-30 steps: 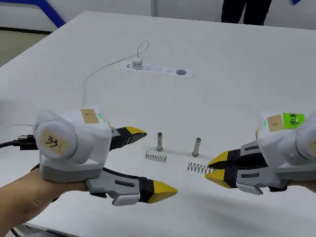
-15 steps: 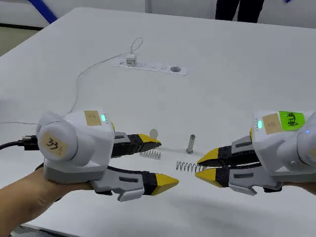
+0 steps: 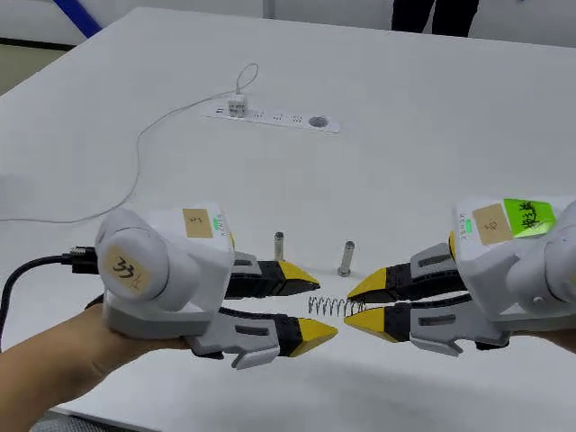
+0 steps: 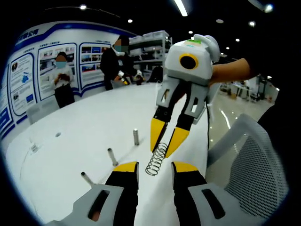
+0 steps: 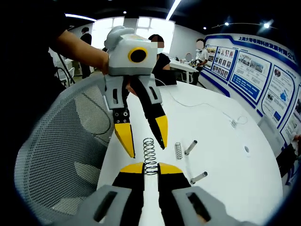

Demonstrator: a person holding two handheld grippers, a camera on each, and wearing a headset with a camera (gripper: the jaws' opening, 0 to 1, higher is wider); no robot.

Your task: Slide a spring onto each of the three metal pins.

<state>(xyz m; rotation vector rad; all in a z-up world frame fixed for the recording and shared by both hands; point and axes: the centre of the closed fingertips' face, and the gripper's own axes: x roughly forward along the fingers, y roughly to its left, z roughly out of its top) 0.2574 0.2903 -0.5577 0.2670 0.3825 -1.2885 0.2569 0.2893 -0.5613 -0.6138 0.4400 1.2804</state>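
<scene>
My right gripper (image 3: pixel 364 304) has its fingers pinched on one end of a coiled steel-wire spring (image 3: pixel 331 306), held out level between both tools. My left gripper (image 3: pixel 306 301) has its fingers spread around the spring's free end. The short silver metal pins (image 3: pixel 279 244) stand bare on the white counter (image 3: pixel 432 162) just behind. I judge the first threading is in hand; next I must line the coil's bore up with a pin top.

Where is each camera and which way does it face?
Head view: headset, looking down at the table; left gripper, right gripper, a hand show.
Left gripper view: on the left gripper, facing the right gripper; own jaws below.
Right gripper view: on the right gripper, facing the left gripper; own jaws below.
Both gripper views share the spring.
</scene>
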